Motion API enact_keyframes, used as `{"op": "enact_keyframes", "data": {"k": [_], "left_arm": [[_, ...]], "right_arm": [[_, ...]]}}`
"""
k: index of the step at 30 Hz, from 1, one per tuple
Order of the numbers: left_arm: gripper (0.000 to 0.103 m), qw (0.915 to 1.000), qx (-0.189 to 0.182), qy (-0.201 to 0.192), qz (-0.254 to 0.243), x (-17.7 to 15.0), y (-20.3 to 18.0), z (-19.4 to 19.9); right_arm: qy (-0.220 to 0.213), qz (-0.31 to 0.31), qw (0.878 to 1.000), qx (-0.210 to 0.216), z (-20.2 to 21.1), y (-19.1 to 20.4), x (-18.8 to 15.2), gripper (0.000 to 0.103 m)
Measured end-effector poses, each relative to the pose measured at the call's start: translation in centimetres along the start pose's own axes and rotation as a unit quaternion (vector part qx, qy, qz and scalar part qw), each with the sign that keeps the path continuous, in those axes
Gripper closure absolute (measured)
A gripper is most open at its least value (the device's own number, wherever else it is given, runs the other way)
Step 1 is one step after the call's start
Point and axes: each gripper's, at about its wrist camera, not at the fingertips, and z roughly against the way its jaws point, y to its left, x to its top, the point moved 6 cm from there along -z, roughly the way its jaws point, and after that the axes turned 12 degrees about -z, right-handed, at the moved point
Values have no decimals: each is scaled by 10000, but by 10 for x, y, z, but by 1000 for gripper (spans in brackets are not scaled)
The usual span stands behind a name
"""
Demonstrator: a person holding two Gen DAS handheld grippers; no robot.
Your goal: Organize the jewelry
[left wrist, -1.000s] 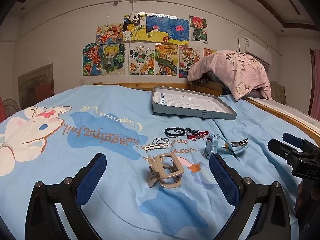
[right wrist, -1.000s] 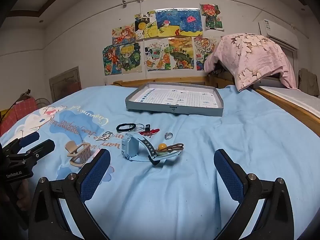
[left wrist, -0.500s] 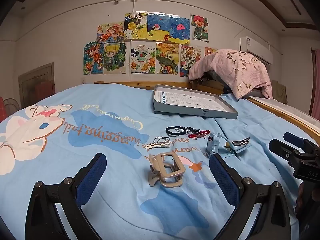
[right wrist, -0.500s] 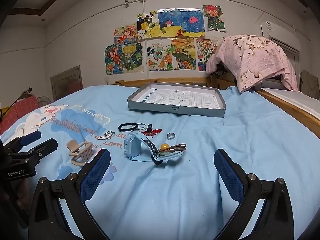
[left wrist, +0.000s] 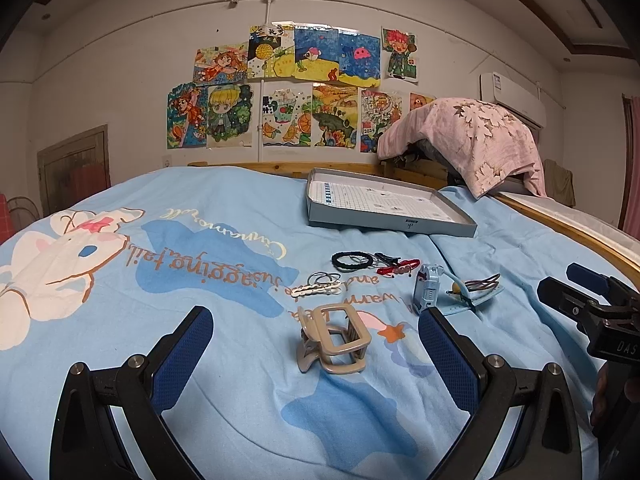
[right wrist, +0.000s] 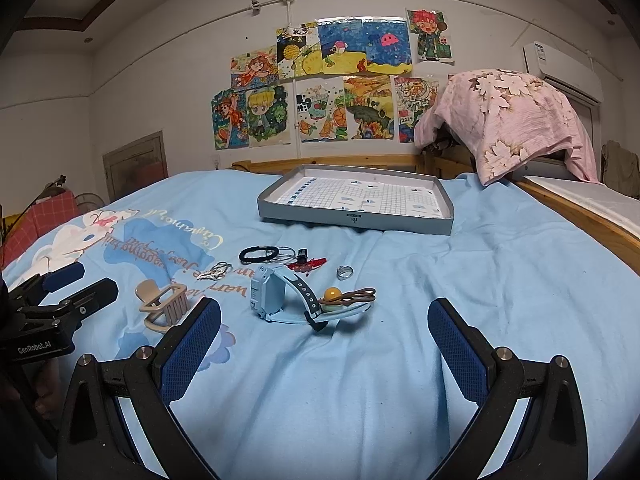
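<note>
Small accessories lie on the blue bed cover. A beige claw hair clip (left wrist: 335,338) (right wrist: 165,305) sits just ahead of my open, empty left gripper (left wrist: 316,354). A light blue watch (right wrist: 280,298) (left wrist: 428,290) lies ahead of my open, empty right gripper (right wrist: 324,344), with an orange bead and brown hair tie (right wrist: 347,295) beside it. Farther off are a black hair tie (right wrist: 258,255) (left wrist: 353,260), a red clip (right wrist: 307,265) (left wrist: 398,268), a silver ring (right wrist: 345,272) and a white clip (left wrist: 316,290). A grey shallow box (right wrist: 356,222) (left wrist: 390,226) lies beyond them.
A pink flowered cloth (right wrist: 516,116) covers something at the bed's far right. A wooden bed rail (right wrist: 576,216) runs along the right edge. Drawings (left wrist: 296,92) hang on the back wall. Each gripper shows at the edge of the other's view.
Both cameras have moved slightly forward and down toward the accessories. Nothing on the bed has moved and both grippers have stayed open.
</note>
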Motion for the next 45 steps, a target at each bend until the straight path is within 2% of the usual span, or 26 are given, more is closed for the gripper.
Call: {"op": "enact_keyframes", "data": {"k": [45], "left_arm": [[0,10000,7,31,-18,-3,-4,0]], "right_arm": [[-51,12,10000,68,3,-2,5,1]]}}
